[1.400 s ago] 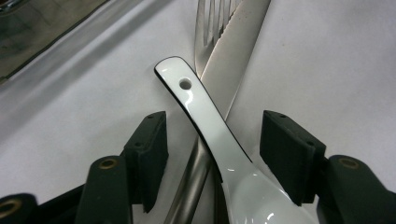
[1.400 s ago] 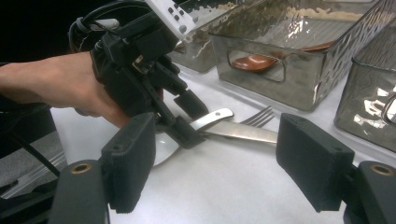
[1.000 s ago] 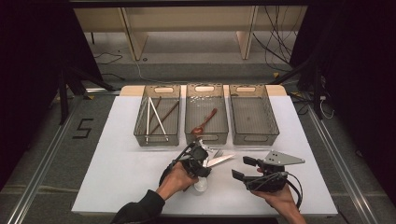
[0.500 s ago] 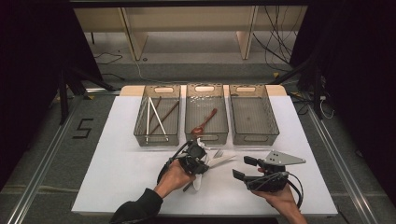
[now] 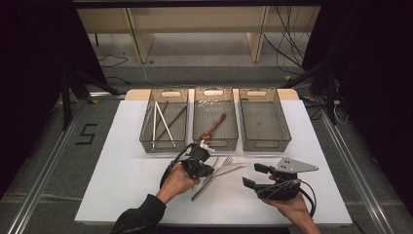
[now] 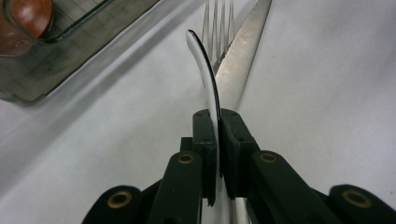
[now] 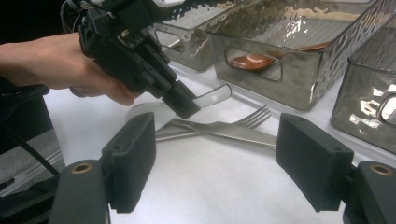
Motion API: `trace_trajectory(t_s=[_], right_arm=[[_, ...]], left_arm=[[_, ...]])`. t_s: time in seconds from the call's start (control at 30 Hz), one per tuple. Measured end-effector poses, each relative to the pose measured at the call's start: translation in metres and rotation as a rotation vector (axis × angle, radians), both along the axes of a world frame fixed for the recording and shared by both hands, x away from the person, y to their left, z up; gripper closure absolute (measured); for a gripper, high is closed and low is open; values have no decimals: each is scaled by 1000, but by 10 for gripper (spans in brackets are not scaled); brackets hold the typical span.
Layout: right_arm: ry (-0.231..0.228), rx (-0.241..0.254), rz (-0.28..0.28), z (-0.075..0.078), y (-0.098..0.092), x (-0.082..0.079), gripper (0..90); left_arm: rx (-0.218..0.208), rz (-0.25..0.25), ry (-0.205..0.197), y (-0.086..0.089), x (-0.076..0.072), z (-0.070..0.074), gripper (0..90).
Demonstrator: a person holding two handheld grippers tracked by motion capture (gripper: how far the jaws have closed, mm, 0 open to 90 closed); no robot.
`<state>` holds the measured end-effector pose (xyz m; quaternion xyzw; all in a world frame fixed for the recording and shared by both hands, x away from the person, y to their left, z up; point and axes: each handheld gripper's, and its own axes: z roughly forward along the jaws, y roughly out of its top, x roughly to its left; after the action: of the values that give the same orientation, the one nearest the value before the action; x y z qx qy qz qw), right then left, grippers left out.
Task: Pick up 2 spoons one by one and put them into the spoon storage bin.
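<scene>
Sorting underway: left hand-held gripper (image 6: pixel 217 140) has just clamped the white plastic spoon's handle (image 6: pixel 205 70); right hand-held gripper (image 7: pixel 217 158) gapes empty; steel fork (image 7: pixel 252 117) and steel knife (image 6: pixel 243 56) remain on counter (image 5: pixel 122 180).

Only legible mark: black numeral "5" (image 5: pixel 86 134) on grey floor (image 5: pixel 44 161), left of white table (image 5: pixel 122 165). No other txt/labels readable.

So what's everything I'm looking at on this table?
Bins: three, clear grey, in a row at the table's far side.
Chopsticks: several, white and brown, left bin.
Wooden spoon: one, reddish brown, middle bin.
Fork: one, steel, on the table.
Knife: one, steel, crossing the fork.
White spoon: one, gripped by its handle.
Table: one, white.
Left gripper: black, shut on the white spoon.
Right gripper: black, open, empty.
</scene>
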<state>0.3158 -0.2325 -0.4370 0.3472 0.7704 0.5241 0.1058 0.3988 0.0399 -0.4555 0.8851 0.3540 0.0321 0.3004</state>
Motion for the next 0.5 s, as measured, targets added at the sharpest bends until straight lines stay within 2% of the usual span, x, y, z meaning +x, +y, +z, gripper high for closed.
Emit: trace_trajectory(t_s=[0.5], right_arm=[[-3,-3,0,0,0,0,296]], left_arm=[[-52,5,-45,11,3,14,849]])
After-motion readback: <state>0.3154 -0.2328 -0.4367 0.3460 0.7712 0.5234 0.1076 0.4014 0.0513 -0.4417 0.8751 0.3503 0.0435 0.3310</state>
